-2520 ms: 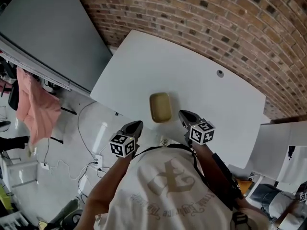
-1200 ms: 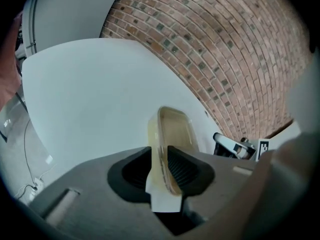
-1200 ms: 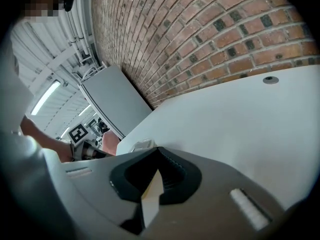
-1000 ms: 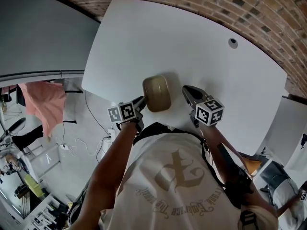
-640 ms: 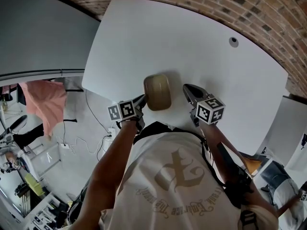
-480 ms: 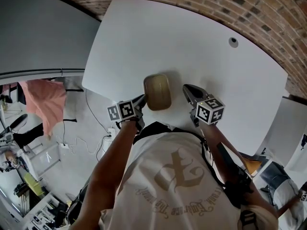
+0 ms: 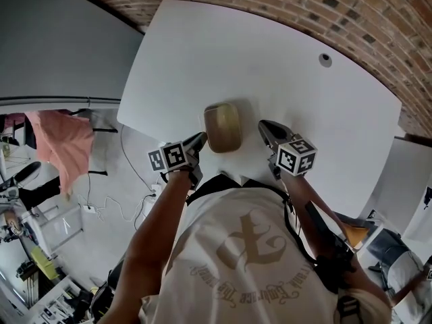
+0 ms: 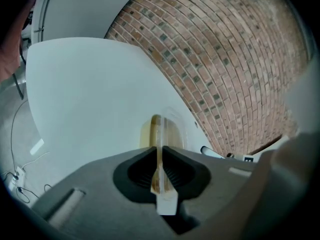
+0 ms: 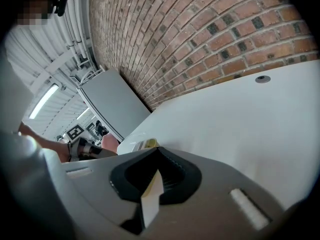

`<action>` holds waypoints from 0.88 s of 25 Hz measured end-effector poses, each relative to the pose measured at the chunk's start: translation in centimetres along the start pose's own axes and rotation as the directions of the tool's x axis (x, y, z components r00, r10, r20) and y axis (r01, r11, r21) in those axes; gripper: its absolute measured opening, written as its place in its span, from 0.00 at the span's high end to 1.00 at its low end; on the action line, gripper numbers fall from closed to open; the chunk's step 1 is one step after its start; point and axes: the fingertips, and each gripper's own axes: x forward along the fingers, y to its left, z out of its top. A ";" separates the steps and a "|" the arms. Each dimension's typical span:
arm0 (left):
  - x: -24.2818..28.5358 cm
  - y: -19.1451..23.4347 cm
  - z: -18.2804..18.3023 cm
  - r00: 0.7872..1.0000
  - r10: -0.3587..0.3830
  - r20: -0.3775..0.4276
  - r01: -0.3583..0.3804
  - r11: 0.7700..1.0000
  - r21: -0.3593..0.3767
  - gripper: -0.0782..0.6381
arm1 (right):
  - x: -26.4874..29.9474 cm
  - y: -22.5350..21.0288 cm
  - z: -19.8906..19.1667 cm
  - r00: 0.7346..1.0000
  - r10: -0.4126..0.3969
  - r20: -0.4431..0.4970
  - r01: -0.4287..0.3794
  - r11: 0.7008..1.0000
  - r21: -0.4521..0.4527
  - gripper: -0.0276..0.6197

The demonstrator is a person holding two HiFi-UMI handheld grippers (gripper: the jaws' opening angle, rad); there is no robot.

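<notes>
A clear plastic container (image 7: 223, 127) with a tan inside sits over the near part of the white table (image 7: 283, 66). My left gripper (image 7: 198, 141) is shut on its near left rim. In the left gripper view that container (image 8: 161, 129) shows edge-on, its rim pinched between the dark pads (image 8: 175, 171) of the left gripper (image 8: 160, 156). My right gripper (image 7: 268, 131) hovers just right of the container, apart from it. In the right gripper view the right gripper (image 9: 157, 156) is shut on nothing, and a corner of the container (image 9: 146, 144) peeks over it.
The table has a small cable hole (image 7: 325, 60) near its far right. A brick surface (image 7: 351, 5) runs behind it and a grey panel (image 7: 54, 46) stands at the left. A pink cloth (image 7: 64, 144) and cables (image 7: 128, 201) lie at lower left.
My left gripper has closed on the container's rim, where earlier both grippers hung short of it. In the left gripper view the container has turned from tilted to edge-on.
</notes>
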 end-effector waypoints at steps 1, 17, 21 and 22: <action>-0.1 0.0 0.0 1.000 -0.006 0.005 0.006 1.000 -0.003 0.84 | -0.1 0.1 -0.1 1.000 -0.002 0.000 0.002 1.000 -0.001 0.95; -5.1 0.8 -0.9 0.993 -0.081 0.085 0.081 0.997 0.008 0.84 | -2.4 4.1 -1.5 0.997 -0.061 0.056 0.063 0.997 -0.035 0.95; -6.9 1.5 -1.1 0.989 -0.090 0.121 0.090 0.996 0.005 0.84 | -3.1 5.4 -2.2 0.995 -0.069 0.066 0.072 0.996 -0.047 0.95; -7.4 1.8 -1.2 0.987 -0.092 0.130 0.093 0.996 0.003 0.84 | -3.2 5.8 -2.4 0.995 -0.070 0.068 0.074 0.996 -0.052 0.95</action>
